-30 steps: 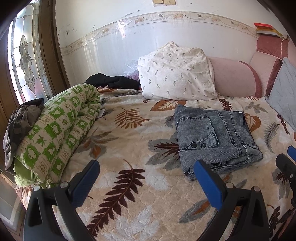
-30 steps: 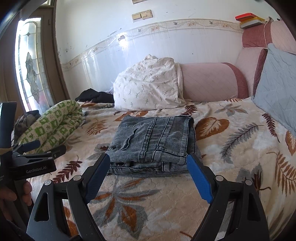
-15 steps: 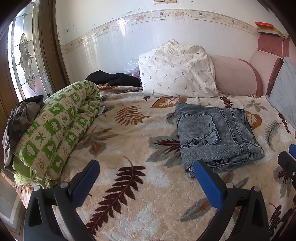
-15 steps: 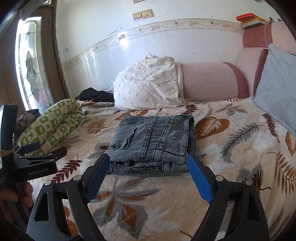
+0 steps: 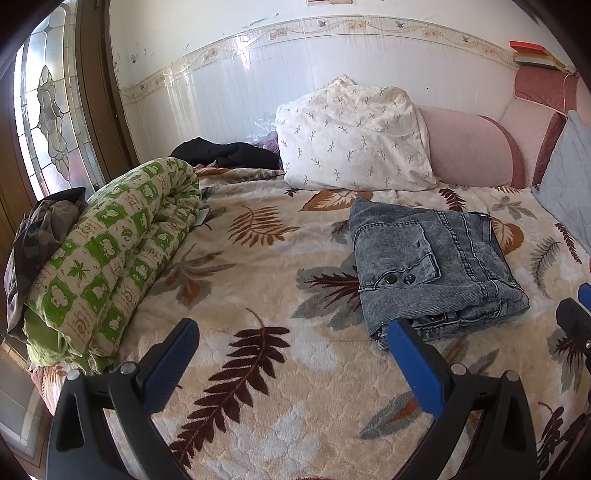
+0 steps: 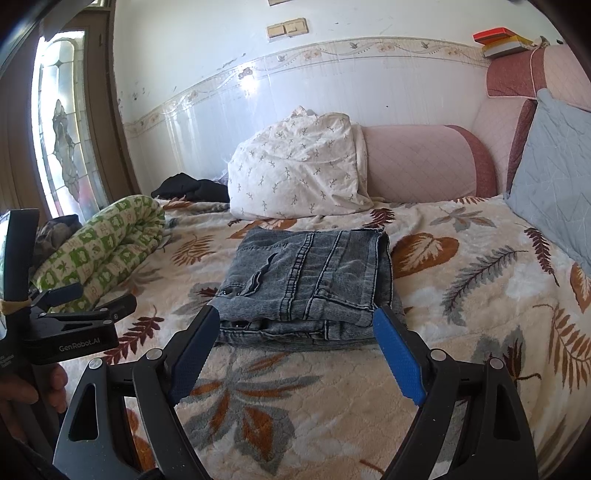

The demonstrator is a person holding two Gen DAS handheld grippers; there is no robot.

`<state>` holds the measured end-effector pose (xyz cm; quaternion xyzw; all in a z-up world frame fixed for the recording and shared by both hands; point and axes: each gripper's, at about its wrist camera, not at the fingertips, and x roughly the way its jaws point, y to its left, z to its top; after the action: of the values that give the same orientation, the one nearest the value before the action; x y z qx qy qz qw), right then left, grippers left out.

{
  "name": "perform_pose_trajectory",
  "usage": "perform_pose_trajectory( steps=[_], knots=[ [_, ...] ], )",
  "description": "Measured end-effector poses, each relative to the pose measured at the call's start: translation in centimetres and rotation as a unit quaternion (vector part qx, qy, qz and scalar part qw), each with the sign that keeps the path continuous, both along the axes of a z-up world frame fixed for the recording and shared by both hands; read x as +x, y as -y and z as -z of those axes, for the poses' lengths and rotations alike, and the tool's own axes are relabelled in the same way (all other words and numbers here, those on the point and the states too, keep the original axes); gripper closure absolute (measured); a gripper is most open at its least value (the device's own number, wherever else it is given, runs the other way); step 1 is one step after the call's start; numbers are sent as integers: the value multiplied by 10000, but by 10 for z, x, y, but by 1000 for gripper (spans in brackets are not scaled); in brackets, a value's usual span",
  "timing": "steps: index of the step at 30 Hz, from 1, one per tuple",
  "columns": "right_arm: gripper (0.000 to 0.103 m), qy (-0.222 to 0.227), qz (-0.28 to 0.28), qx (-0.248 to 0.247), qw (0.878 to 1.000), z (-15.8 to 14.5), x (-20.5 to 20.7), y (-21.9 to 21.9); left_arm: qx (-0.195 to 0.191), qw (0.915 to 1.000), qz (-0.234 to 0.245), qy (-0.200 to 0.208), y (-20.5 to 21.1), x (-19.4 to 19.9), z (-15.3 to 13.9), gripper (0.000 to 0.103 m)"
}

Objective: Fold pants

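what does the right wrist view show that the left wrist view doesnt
Only the right wrist view shows the pair of wall switches, the left hand-held gripper seen from the side, and the person's hand holding it. Only the left wrist view shows the two dark buttons on the folded jeans. Both show the jeans lying free on the leaf-print bedspread, the green rolled quilt, the white pillow, and open, empty jaws.

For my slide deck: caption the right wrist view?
Open right gripper hovers before folded grey jeans on a leaf-print bedspread.
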<state>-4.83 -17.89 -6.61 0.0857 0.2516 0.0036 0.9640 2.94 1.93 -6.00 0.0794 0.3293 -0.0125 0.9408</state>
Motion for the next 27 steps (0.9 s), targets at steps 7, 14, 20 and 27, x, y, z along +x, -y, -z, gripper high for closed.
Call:
perform_pose_trajectory(
  steps=[7, 14, 20, 27],
  knots=[
    [18, -2, -11, -7, 10000, 0, 0, 0, -7, 10000, -11, -16, -1, 0, 2, 0],
    [18, -11, -31, -36, 10000, 1, -1, 0, 13, 10000, 12, -59, -2, 2, 4, 0],
    [18, -41, -101, -86, 9999, 3, 1, 2, 14, 9999, 5, -105, -4, 3, 7, 0],
    [18, -84, -171, -132, 9997, 5, 2, 3, 23, 9999, 14, -143, -5, 5, 8, 0]
  ],
)
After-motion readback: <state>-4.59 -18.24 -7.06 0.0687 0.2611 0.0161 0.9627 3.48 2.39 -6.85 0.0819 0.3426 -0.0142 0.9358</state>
